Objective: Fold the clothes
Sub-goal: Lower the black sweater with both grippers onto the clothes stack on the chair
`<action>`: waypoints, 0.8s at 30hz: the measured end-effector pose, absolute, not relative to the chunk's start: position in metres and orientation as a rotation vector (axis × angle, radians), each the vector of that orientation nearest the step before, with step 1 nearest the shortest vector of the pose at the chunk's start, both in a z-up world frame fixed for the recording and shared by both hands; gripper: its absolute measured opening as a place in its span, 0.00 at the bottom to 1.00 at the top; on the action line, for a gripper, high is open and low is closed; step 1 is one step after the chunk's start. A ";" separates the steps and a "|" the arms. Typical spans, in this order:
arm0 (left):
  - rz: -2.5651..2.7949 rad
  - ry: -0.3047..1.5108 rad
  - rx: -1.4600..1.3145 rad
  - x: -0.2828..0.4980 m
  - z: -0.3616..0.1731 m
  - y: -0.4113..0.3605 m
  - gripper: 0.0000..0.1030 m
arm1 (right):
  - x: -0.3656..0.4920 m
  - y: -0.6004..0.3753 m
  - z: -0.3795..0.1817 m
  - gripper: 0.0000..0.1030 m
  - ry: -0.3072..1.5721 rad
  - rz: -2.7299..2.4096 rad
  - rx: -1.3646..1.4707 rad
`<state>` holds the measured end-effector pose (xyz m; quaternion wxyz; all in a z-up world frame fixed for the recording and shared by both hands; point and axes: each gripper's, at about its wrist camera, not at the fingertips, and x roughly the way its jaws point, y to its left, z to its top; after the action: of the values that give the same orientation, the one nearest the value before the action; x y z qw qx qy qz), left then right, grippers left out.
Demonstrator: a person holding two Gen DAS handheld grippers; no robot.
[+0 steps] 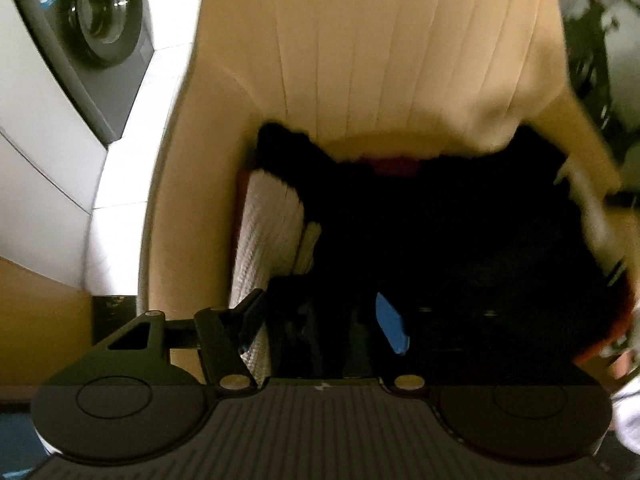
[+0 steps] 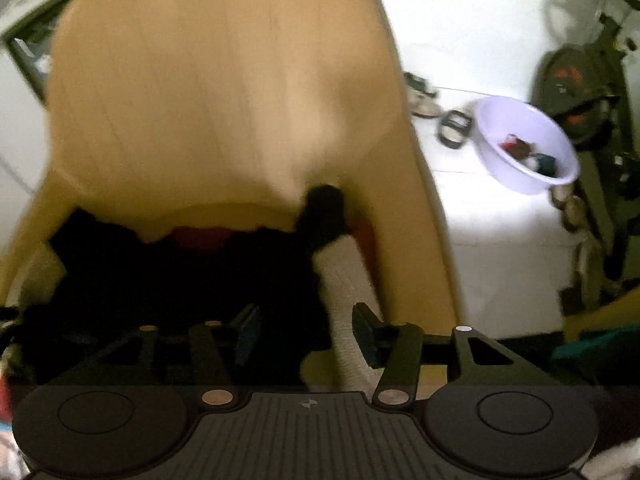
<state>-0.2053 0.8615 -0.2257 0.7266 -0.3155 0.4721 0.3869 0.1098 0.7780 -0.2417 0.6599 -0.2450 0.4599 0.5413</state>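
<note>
A black garment (image 1: 460, 240) lies spread over the seat of a tan chair (image 1: 380, 40). Beside it lies a white knit garment (image 1: 268, 232), and a bit of red cloth (image 1: 396, 164) shows at the back of the seat. My left gripper (image 1: 320, 320) hangs open just over the black garment, near its edge by the white knit. In the right wrist view the black garment (image 2: 180, 280) covers the seat of the chair (image 2: 200, 80), with the white knit (image 2: 348, 280) to its right. My right gripper (image 2: 307, 334) is open, straddling the border of the two garments.
A washing machine (image 1: 104, 20) stands on the white tiled floor to the left of the chair. To its right are a white basin (image 2: 524, 144) holding small items, sandals (image 2: 452, 124) and a dark backpack (image 2: 572, 92). The chair's raised sides wall in the seat.
</note>
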 end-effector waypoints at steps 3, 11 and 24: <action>0.742 1.006 -0.705 -0.196 -0.215 0.852 0.56 | 0.091 0.776 -0.243 0.46 1.061 1.364 -0.601; 0.481 1.155 -0.638 -0.144 -0.260 0.826 0.55 | 0.058 0.804 -0.304 0.45 1.095 1.404 -0.805; 1.039 0.786 -0.685 -0.189 -0.242 0.918 0.57 | 0.084 0.828 -0.298 0.53 0.910 1.251 -0.607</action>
<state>-0.1888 0.9181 -0.2416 0.7412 -0.3123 0.3586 0.4738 0.0845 0.8279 -0.2979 0.6741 -0.2697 0.4046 0.5560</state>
